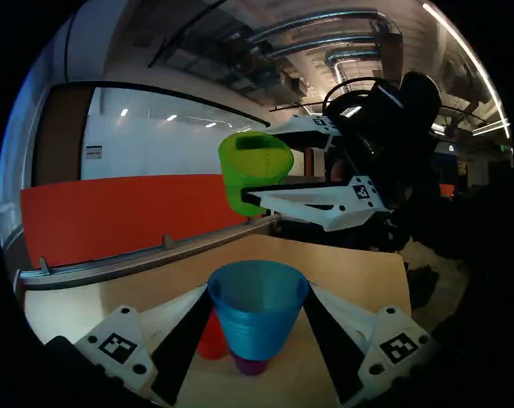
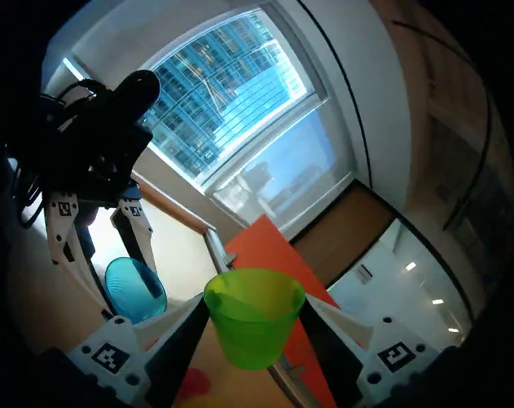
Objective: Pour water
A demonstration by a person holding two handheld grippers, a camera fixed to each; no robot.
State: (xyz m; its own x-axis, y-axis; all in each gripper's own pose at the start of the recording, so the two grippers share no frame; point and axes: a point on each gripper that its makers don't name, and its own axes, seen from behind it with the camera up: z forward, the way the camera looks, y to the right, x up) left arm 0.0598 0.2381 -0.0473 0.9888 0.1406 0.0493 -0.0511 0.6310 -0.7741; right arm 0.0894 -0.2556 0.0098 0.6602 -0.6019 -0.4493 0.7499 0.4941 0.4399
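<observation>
My left gripper (image 1: 257,314) is shut on a blue cup (image 1: 258,307), held upright over the wooden table (image 1: 352,272). Above and beyond it, the right gripper (image 1: 247,177) is shut on a green cup (image 1: 253,170), held high and tilted toward the blue cup. In the right gripper view, the green cup (image 2: 253,325) sits between the fingers of the right gripper (image 2: 253,326), its mouth facing up at the camera. Off to the left there, the left gripper (image 2: 124,285) holds the blue cup (image 2: 134,289). I cannot see water in either cup.
A red cup (image 1: 213,338) and a purple cup (image 1: 250,365) stand on the table just under the blue one. An orange wall panel (image 1: 121,211) and a metal rail (image 1: 155,251) run behind the table's far edge. Large windows (image 2: 236,115) fill the right gripper view.
</observation>
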